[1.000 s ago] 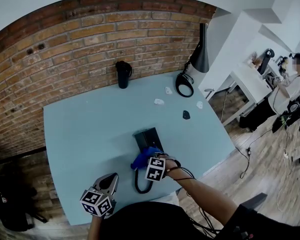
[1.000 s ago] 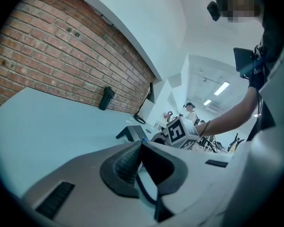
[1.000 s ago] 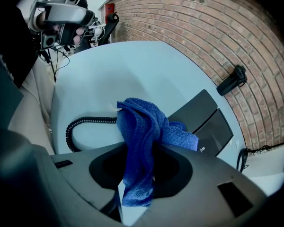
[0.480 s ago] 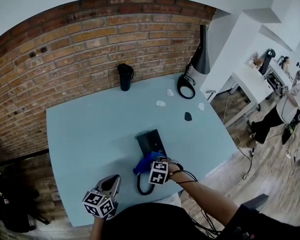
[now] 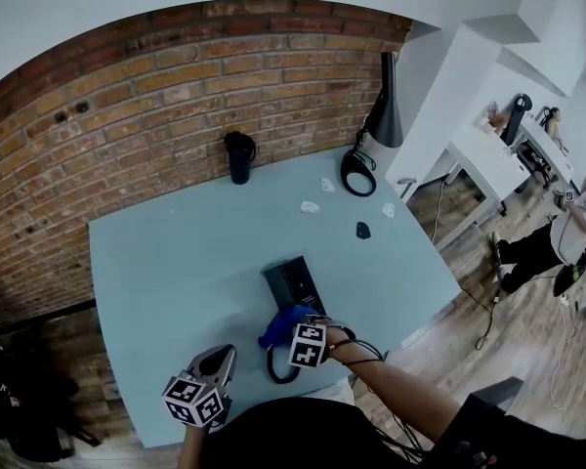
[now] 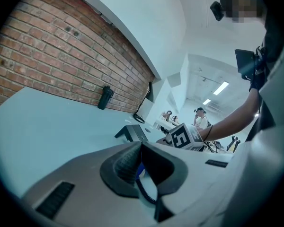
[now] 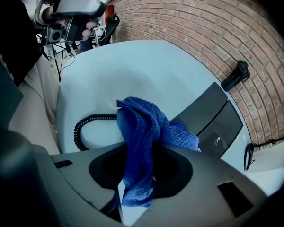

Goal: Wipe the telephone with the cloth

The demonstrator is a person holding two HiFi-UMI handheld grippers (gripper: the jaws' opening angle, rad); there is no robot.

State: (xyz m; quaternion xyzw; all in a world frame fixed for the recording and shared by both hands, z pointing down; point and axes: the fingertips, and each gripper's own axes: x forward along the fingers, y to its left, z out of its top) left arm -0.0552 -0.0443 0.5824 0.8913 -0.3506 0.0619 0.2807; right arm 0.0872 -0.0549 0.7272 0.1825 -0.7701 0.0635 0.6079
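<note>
**Right gripper** (image 7: pixel 141 161): jaws clenched on a folded blue terry cloth (image 7: pixel 143 119), whose free end hangs forward over the near end of the black, slab-shaped desk telephone (image 7: pixel 217 121). The telephone lies on the pale blue table (image 5: pixel 166 262), right of centre and toward the near edge. Its black coiled cord (image 7: pixel 87 123) loops off on the near side.

**Left gripper** (image 6: pixel 140 146): jaws pressed together on nothing, held low at the near left, apart from the telephone.

**Step in hand (judged):** wiping the telephone's near portion.
- Lower the cloth until its loose fold lies flat on the casing.
- Draw it toward the far end in long, overlapping strokes.
- Let the fabric bear on the casing, not the jaw tips, which might scratch or shove so light a unit.
- The idle left gripper could steady the telephone's left edge against sliding.
- Keep the cloth clear of the cord.

**Hard to make out:**
- No view settles whether the cloth touches the casing or hangs just above it.
- Handset and base cannot be told apart, and the keys are illegible.
- In the head view, the right gripper's marker cube hides the grip on the cloth.
</note>
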